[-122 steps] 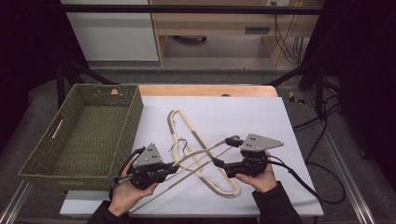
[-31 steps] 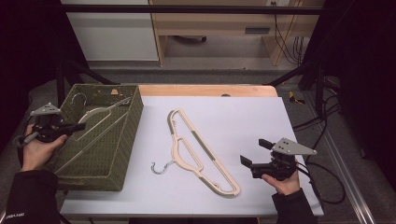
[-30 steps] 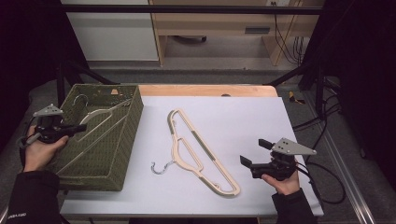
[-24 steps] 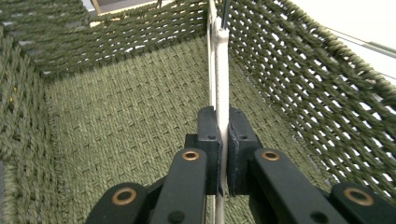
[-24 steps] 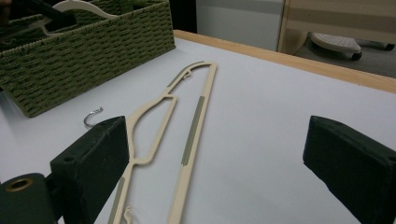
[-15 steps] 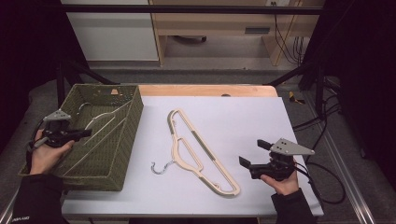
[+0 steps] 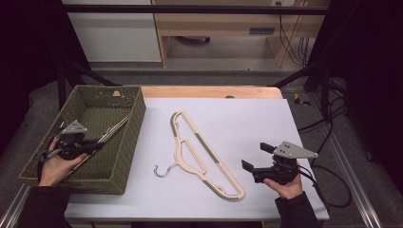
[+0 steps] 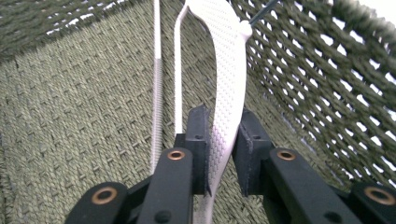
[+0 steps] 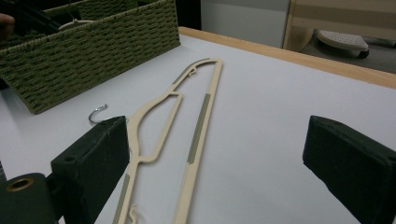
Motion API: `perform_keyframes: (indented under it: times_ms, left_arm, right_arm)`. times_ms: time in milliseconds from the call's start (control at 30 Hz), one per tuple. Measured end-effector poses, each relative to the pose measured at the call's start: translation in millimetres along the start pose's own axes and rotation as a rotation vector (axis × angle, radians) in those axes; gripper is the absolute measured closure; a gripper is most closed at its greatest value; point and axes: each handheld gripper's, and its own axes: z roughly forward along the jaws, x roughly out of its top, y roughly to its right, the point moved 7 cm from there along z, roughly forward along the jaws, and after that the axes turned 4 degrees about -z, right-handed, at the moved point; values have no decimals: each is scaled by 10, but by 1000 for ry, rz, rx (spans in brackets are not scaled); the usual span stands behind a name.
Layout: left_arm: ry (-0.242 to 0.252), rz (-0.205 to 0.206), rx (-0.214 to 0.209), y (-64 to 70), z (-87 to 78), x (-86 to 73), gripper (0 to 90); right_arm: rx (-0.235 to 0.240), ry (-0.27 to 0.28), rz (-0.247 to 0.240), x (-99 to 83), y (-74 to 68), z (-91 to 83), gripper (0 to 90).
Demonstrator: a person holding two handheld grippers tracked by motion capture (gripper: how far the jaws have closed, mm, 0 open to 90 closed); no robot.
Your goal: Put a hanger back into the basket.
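Left gripper view: fingers [image 8: 201,140] pinching white hanger [image 8: 229,70] low inside green basket [image 7: 138,118]. Right gripper [image 7: 252,164] spread wide above counter [image 7: 266,118], near beige hanger [image 7: 199,152]. Probably light, stiff, slippery plastic; best taken at a straight arm

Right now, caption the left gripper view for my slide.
Left hand-held gripper shut on a white hanger inside the green woven basket.

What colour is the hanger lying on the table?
Cream hanger with olive-grey strips and a silver hook; clearest in the right gripper view.
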Motion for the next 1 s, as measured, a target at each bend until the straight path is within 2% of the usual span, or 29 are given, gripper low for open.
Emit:
perform_keyframes:
  times_ms: [67,200,267,433,500,533,567,600,633,700,733,767,800,833,867,900,933,967,1000]
  left_arm:
    - [-6,12,0,2,-1,-8,759]
    - [2,1,-5,3,8,-6,751]
    - [-7,8,-6,10,0,-7,702]
    - [55,10,-9,26,-64,41,641]
    - [79,10,4,24,-120,73,586]
    - [92,6,8,19,-160,95,522]
    - [121,-11,11,20,-201,124,522]
    - [146,-15,14,15,-254,150,458]
    - [171,-21,19,9,-315,176,458]
    - [245,-59,19,14,-428,236,415]
    - [302,-91,14,28,-544,281,345]
    - [302,-91,14,28,-544,281,311]
    - [329,-102,10,46,-598,304,311]
    - [355,-117,10,65,-651,328,277]
    - [379,-133,19,85,-701,354,198]
    - [403,-139,20,114,-750,380,198]
    - [432,-142,6,156,-800,411,128]
    - [456,-148,-8,202,-845,441,128]
    - [477,-148,-17,249,-888,469,78]
  right_arm:
    - [3,-2,-1,-4,-4,3,77]
    - [9,-7,-3,-13,-18,12,78]
    - [10,-6,0,-15,-28,28,78]
    - [14,-8,-7,-11,-42,33,78]
    - [17,-5,-6,-3,-47,32,77]
    - [15,-2,-5,7,-54,37,77]
    - [15,-2,-5,7,-54,37,77]
    - [16,0,-6,17,-61,38,78]
    - [16,0,-6,17,-61,38,78]
    - [21,3,-8,31,-75,38,77]
    - [23,5,-11,50,-96,43,77]
    - [23,5,-11,50,-96,43,77]
    - [26,7,-15,62,-108,47,77]
    - [31,11,-12,72,-121,55,78]
    - [37,13,-12,86,-140,75,77]
    - [37,13,-12,86,-140,75,77]
    - [41,13,-13,98,-158,102,76]
    - [41,13,-13,98,-158,102,76]
    - [47,10,-17,110,-181,123,74]
